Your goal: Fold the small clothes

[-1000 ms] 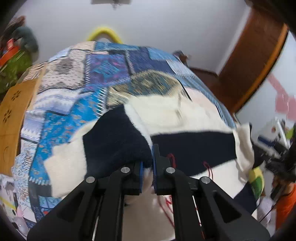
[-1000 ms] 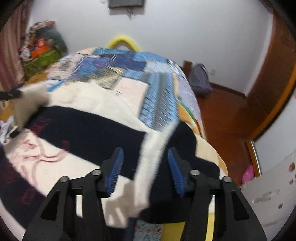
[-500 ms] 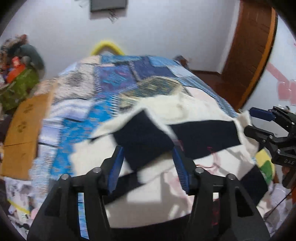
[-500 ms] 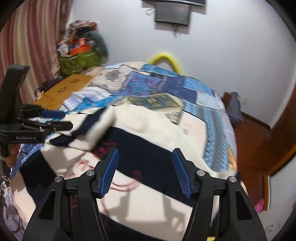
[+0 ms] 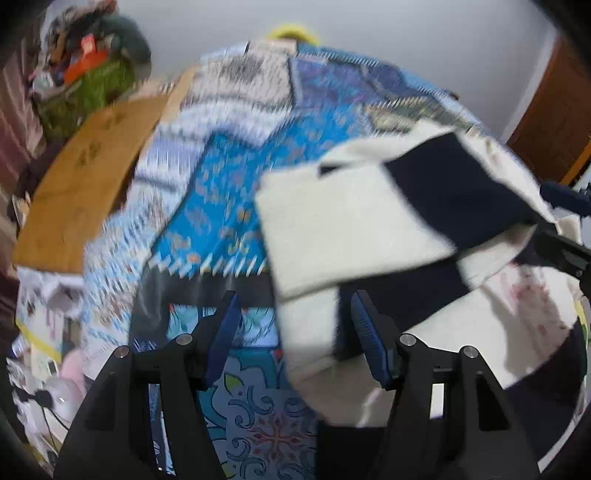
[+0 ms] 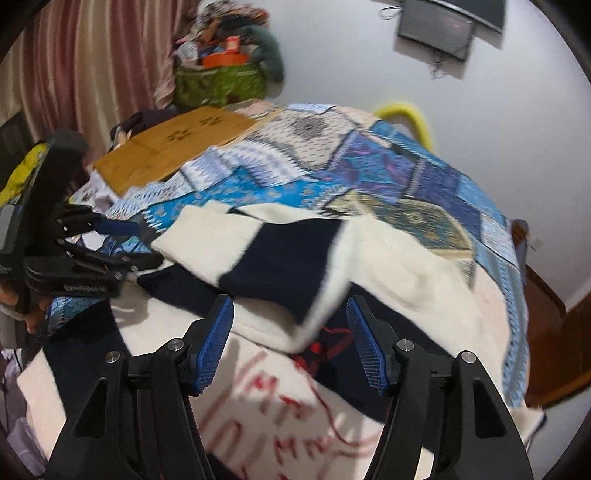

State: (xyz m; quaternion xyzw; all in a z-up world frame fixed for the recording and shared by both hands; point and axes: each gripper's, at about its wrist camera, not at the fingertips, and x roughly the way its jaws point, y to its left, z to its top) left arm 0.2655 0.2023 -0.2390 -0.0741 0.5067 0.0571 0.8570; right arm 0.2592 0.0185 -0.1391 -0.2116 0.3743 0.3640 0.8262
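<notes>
Nearest in the left wrist view, the left hand-held gripper stands with its two blue-padded jaws spread wide and nothing between them. The right hand-held gripper is likewise spread apart and empty, poised just above the cloth. Below both lies one cream and navy striped sweater with red lettering on its front, spread on the bed near its front edge. One sleeve is folded across the body; its cream cuff end points toward the left hand-held gripper. Beyond, one blue patchwork quilt covers the bed. Farther left lies one brown cardboard sheet. At the back are one green bag, one yellow hoop and one wall screen.
</notes>
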